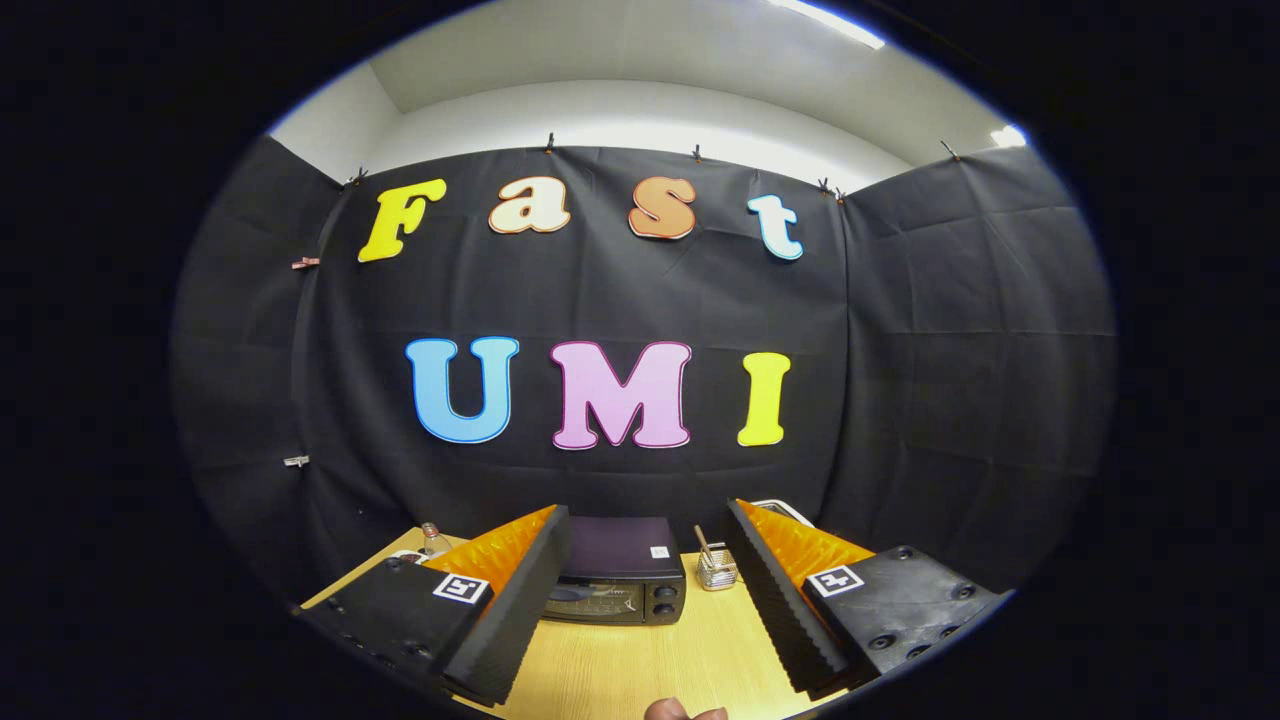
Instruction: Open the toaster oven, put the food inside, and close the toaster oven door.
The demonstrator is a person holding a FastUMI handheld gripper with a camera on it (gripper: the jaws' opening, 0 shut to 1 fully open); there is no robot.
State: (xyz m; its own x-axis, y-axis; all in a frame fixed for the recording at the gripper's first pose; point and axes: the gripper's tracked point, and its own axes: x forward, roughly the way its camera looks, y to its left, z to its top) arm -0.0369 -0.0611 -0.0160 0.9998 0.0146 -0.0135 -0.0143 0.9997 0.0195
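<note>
The jaws stand released, nothing between them, over bare table [640, 670]. Beyond them the toaster oven [618, 578] sits with its door shut near the table's far edge. A small wire holder [716, 570] stands just beside the oven.

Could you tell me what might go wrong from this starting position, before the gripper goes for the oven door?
1. The small black toaster oven on the wooden table sits beyond the open gripper, door closed; a misjudged approach could push the oven back instead of catching the door.
2. The small wire basket stands close beside the oven, and the nearer finger could clip it.
3. The small glass jar on the oven's other side is partly hidden behind the other finger, so it could be knocked over.
</note>
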